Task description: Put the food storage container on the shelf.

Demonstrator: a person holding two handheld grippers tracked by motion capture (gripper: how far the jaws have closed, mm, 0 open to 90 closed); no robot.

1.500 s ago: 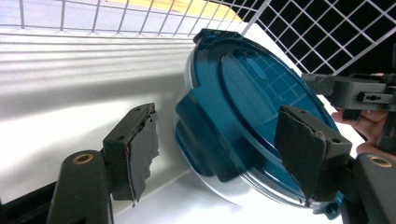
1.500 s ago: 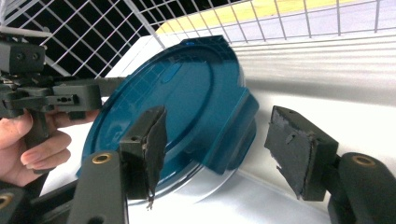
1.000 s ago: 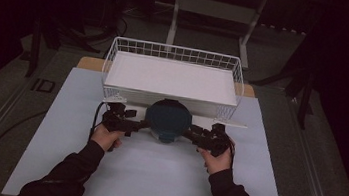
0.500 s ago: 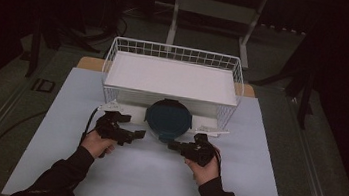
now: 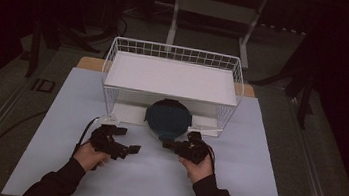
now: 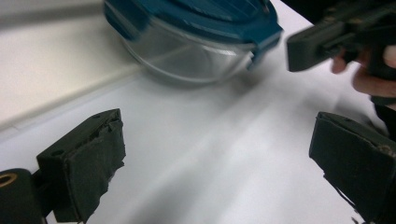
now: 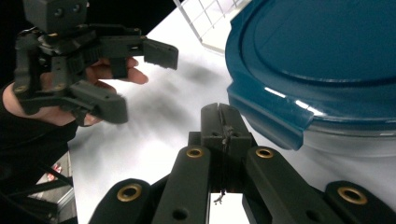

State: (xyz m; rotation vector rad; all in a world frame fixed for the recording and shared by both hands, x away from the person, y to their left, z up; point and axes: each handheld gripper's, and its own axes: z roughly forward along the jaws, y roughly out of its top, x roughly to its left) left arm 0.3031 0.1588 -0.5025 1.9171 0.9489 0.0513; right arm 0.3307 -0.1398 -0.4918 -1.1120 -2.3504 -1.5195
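White table [image 5: 151,186], two things on it.
Past my jaws a wire basket [image 5: 172,85] stands on it; a lidded bowl [image 5: 168,120] sits at the basket's near edge, just ahead of my right jaws.

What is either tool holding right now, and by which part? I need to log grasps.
Nothing is held. The left tool is open over bare table, and the right tool is shut on nothing, beside the blue-lidded container.

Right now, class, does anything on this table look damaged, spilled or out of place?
The padding on the left tongs looks torn and frayed at the fingertips. The lidded container sits upright with nothing spilled.
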